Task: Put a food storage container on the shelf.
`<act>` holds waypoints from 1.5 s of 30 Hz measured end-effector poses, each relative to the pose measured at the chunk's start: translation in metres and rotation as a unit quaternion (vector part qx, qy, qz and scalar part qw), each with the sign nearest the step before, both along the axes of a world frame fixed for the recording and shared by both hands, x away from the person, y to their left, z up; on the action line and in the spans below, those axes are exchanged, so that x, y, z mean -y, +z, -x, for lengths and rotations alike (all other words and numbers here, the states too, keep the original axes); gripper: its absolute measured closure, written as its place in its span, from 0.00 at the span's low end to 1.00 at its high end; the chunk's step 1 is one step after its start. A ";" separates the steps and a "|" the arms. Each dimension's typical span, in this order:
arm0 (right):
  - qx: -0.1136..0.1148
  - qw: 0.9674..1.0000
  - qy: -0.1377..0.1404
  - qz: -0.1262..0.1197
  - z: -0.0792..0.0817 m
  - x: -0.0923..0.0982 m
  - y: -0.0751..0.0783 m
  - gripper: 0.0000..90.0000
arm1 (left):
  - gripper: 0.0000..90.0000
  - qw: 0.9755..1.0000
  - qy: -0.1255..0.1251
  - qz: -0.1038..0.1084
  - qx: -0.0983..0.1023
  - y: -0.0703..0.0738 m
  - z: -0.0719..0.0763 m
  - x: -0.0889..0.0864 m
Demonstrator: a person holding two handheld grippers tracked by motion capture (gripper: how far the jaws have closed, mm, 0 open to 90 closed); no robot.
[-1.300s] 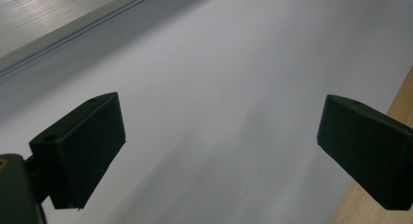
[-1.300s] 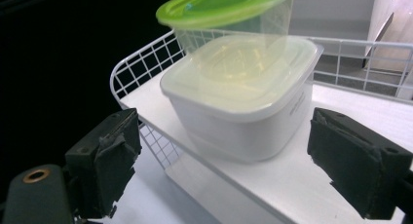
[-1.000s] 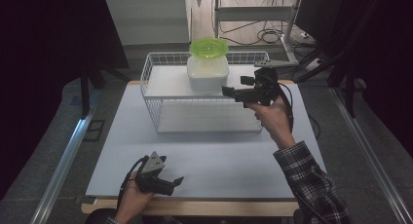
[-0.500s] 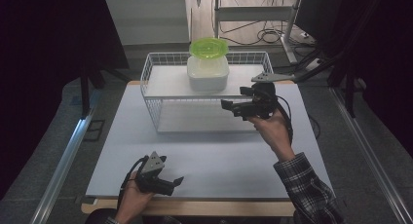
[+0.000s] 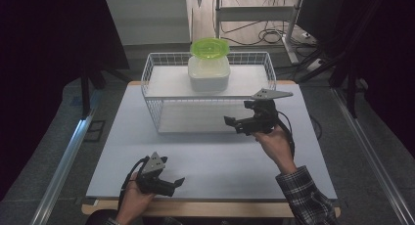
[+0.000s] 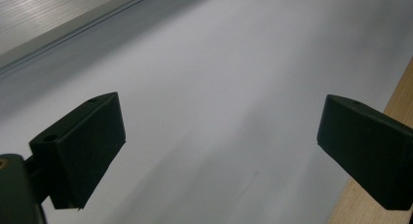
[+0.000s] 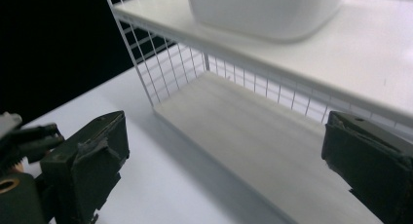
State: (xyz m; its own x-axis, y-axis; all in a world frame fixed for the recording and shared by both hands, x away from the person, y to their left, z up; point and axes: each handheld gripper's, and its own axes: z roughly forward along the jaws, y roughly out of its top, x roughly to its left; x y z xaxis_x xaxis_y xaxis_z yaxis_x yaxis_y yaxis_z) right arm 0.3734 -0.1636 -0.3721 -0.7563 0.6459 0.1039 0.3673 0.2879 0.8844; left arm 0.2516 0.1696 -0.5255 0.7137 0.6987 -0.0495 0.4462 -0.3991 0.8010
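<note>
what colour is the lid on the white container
Bright green lid on the white container, clearest in the high view.

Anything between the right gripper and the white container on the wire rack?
High view: only the white wire rack's front mesh between right gripper and white plastic container.

So the right gripper [image 5: 234,123] came down and back from up beside the white tub [image 5: 209,73] on the wire rack's [image 5: 155,111] upper shelf. Now it's low at the rack's front right corner, facing the lower shelf. Its jaws have just been opening a bit wider too, with nothing between them.
</note>
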 end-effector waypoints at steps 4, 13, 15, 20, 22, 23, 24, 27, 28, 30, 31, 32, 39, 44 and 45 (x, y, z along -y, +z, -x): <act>-0.002 1.000 -0.004 0.009 0.003 0.007 -0.013 0.03 | 0.03 1.000 0.000 -0.003 0.000 -0.001 0.000 0.000; 0.001 1.000 -0.011 0.028 0.014 0.020 -0.042 0.01 | 0.03 1.000 -0.001 -0.005 0.000 -0.001 0.000 0.001; 0.008 0.999 -0.016 0.038 0.017 0.022 -0.046 0.00 | 0.03 1.000 0.000 -0.005 0.001 -0.001 0.000 0.001; 0.005 0.999 -0.018 0.038 0.024 0.026 -0.056 0.00 | 0.03 1.000 -0.002 -0.006 0.000 -0.001 0.000 0.001; 0.002 0.999 -0.020 0.038 0.027 0.027 -0.060 0.00 | 0.03 1.000 -0.001 -0.005 0.000 -0.001 0.001 0.001; 0.000 0.999 -0.023 0.038 0.029 0.029 -0.062 0.00 | 0.03 1.000 -0.001 -0.005 0.000 -0.001 0.001 0.001; -0.001 0.999 -0.023 0.037 0.030 0.030 -0.063 0.00 | 0.03 1.000 -0.001 -0.006 0.000 -0.001 0.001 0.001; -0.001 0.999 -0.026 0.041 0.034 0.033 -0.068 0.00 | 0.03 1.000 -0.002 -0.007 0.002 -0.001 0.001 0.001; -0.002 0.999 -0.027 0.041 0.035 0.035 -0.070 0.00 | 0.03 1.000 -0.002 -0.007 0.001 -0.001 0.001 0.001; -0.005 0.999 -0.028 0.044 0.038 0.037 -0.074 0.00 | 0.03 1.000 -0.002 -0.007 0.000 -0.001 0.001 0.002; -0.006 0.998 -0.030 0.048 0.039 0.039 -0.078 0.00 | 0.03 1.000 -0.002 -0.008 0.000 -0.001 0.001 0.002; -0.005 0.998 -0.032 0.051 0.040 0.040 -0.080 0.00 | 0.03 1.000 -0.002 -0.008 0.000 -0.001 0.001 0.002; -0.004 0.997 -0.045 0.061 0.048 0.051 -0.096 0.00 | 0.03 1.000 -0.002 -0.009 -0.001 -0.002 0.001 0.002; -0.003 0.996 -0.056 0.067 0.053 0.056 -0.104 0.00 | 0.03 1.000 -0.002 -0.011 0.000 -0.002 0.001 0.002; -0.002 0.996 -0.057 0.068 0.053 0.057 -0.105 0.01 | 0.03 1.000 -0.003 -0.011 0.000 -0.002 0.001 0.003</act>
